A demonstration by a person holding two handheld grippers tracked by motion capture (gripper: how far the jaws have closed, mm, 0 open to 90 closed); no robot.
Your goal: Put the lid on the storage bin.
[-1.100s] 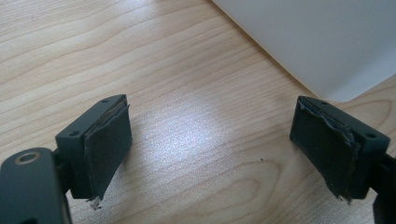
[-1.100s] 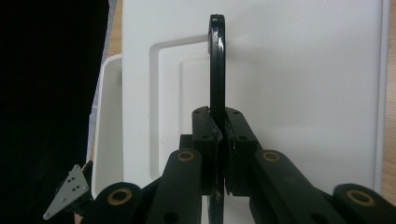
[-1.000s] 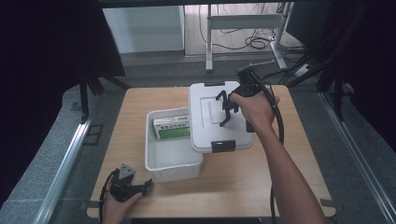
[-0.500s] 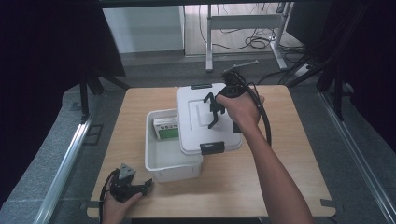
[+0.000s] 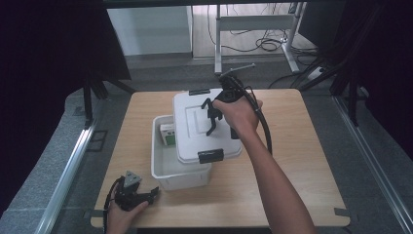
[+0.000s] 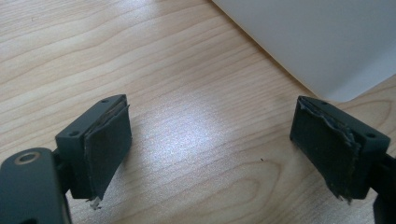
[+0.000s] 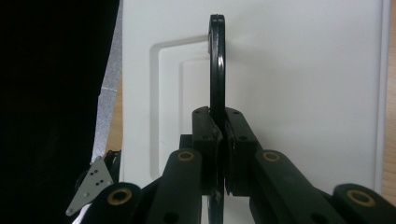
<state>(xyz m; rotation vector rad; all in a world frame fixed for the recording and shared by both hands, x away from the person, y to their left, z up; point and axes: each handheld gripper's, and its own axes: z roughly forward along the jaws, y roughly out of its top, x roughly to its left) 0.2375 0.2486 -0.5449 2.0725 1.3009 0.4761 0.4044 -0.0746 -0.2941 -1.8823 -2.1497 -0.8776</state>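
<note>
Lid point(image 5: 204, 124): white plastic, flat, rounded corners, black latches at both ends; held tilted over the bin's right part.
Handle point(image 7: 215, 60): thin black loop, standing upright.
Right gripper point(image 5: 213, 117): jaws pinched tight on the handle; forearm stretched forward across the table.
Bin point(image 5: 180, 170): white, open, smooth walls; green-and-white box point(image 5: 168, 134) inside, partly covered by the lid.
Left gripper point(image 6: 210, 149): jaws wide apart, holding nothing, low over the wood-grain table point(image 6: 187, 116) beside the bin's corner.

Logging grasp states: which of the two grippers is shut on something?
The right gripper, clamped on the lid's black handle; the left gripper rests open on the table.
</note>
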